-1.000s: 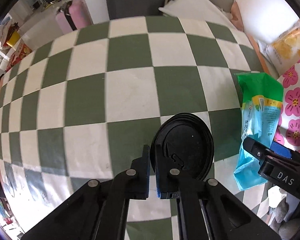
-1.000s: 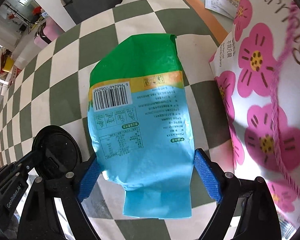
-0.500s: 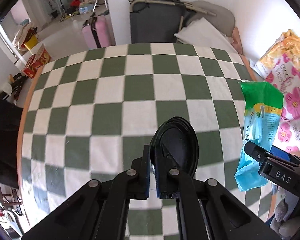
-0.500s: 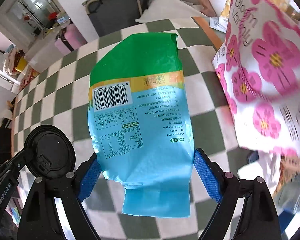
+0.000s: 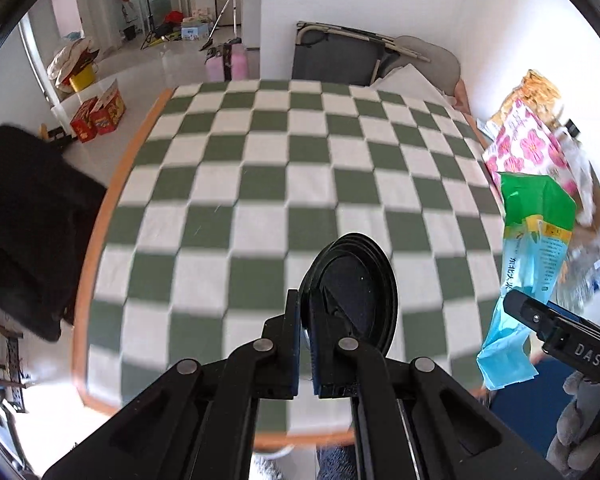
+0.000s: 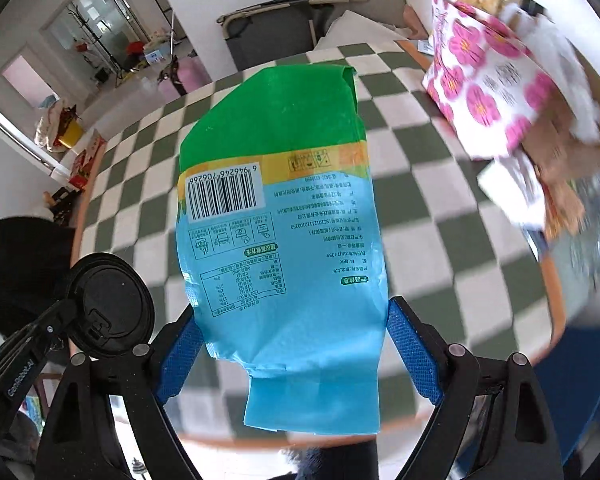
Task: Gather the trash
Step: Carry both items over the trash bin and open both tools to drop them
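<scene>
Plastic in both my grips, cloth below

My left gripper (image 5: 306,344) pinches a matt black plastic cup lid (image 5: 354,292); my textured blue pads (image 6: 410,352) hold a glossy plastic snack wrapper (image 6: 280,216). The checked tablecloth (image 5: 268,184) looks like soft woven cloth.

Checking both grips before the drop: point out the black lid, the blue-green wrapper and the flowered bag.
black lid (image 5: 356,292), left wrist view, its inner face.
blue-green wrapper (image 6: 284,216), right wrist view, printed back panel.
flowered bag (image 6: 488,80), right wrist view, its side.

Probably a home: checkered tablecloth (image 5: 300,184), folding bed (image 5: 336,56), pink suitcase (image 5: 236,65).
</scene>
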